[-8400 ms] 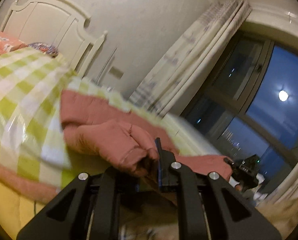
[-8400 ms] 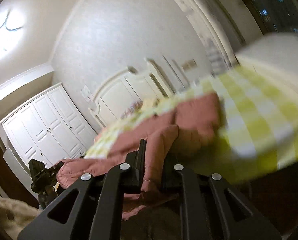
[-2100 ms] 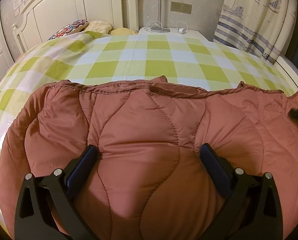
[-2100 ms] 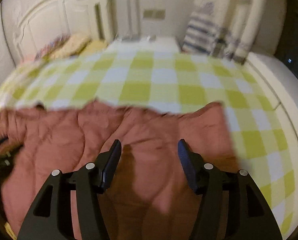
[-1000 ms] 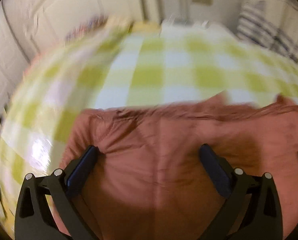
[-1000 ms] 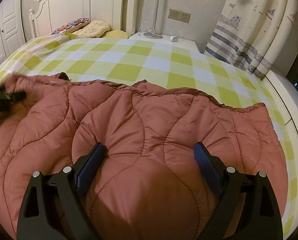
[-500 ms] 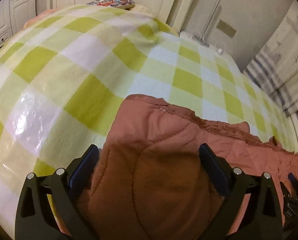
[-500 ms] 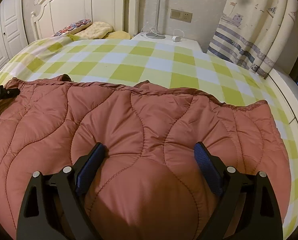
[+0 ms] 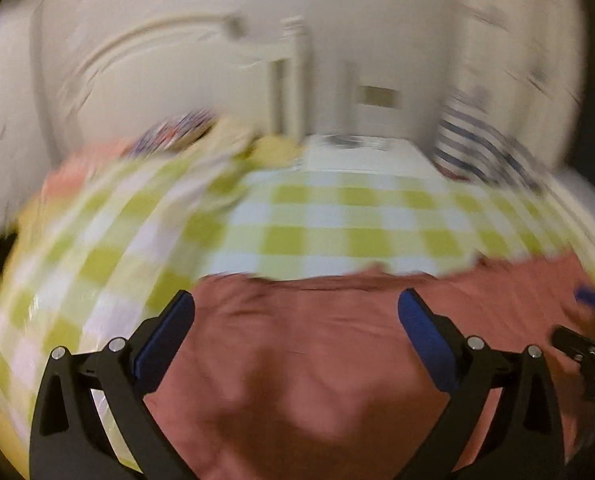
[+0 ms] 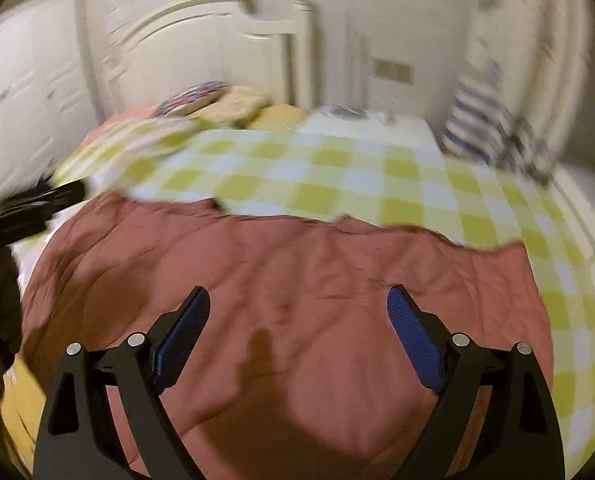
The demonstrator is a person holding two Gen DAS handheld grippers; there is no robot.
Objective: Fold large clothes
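A rust-red quilted coat [image 10: 281, 280] lies spread flat across the near part of the bed, and also fills the lower half of the left wrist view [image 9: 317, 344]. My left gripper [image 9: 296, 310] hovers open above the coat's left part, nothing between its blue pads [image 9: 165, 340]. My right gripper [image 10: 298, 306] hangs open over the coat's middle, its blue pads [image 10: 413, 332] clear of the fabric. The other gripper shows dark at the left edge [image 10: 25, 204] of the right wrist view and at the right edge [image 9: 585, 360] of the left wrist view. Both views are motion-blurred.
The bed carries a green-and-white checked cover [image 10: 337, 176] with pillows [image 10: 233, 104] at a white headboard [image 10: 201, 40]. A white bedside table [image 10: 369, 124] and a striped curtain [image 10: 493, 132] stand at the back right. White wardrobe doors [image 10: 33, 80] are on the left.
Both grippers have lifted away from the coat and tilted up, so more of the headboard and wall shows. The left one swung back to the right over the coat. Both stayed open.
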